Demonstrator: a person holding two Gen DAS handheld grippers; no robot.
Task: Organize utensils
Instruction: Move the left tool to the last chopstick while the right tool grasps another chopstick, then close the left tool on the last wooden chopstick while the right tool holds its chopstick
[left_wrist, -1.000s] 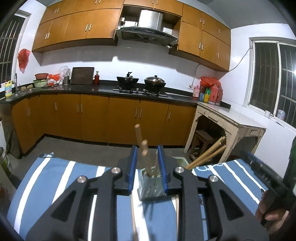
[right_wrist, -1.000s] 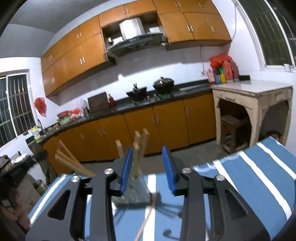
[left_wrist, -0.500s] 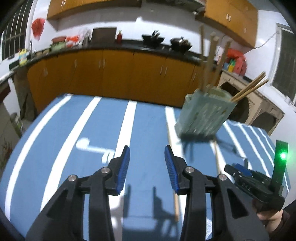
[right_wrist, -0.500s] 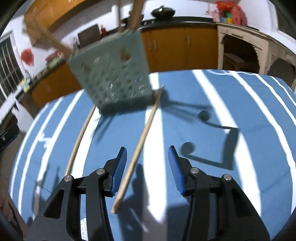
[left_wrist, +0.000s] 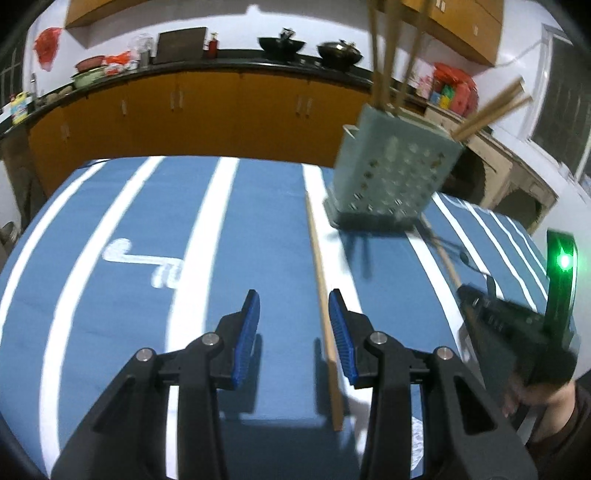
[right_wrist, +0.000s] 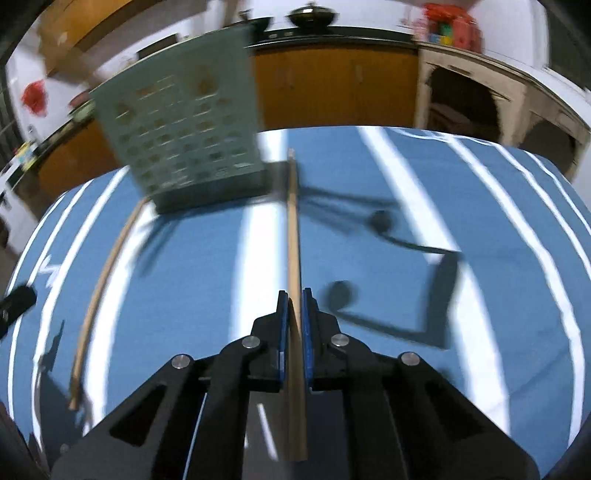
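Blue tablecloth with white stripes (left_wrist: 258, 206), covering the whole work surface in both wrist views. Pale green perforated plastic utensil holder (left_wrist: 391, 173), standing on the cloth toward its far edge, with several wooden sticks (left_wrist: 384, 55) rising from its top, some upright and two leaning out to the right. Left gripper (left_wrist: 294, 334), black frame with blue pads, held low over the cloth with its fingers apart and nothing between them. Right gripper (right_wrist: 294, 325), same build, its blue pads (right_wrist: 282, 332) pressed together on a long wooden chopstick (right_wrist: 293, 236) that runs forward between them, its far tip near the holder's base. Second long wooden chopstick (left_wrist: 323, 295), lying loose on the cloth, running from beside the holder back toward the near edge and passing just inside the left gripper's right-hand finger; in the right wrist view it lies to the left, well apart from the clamped one.
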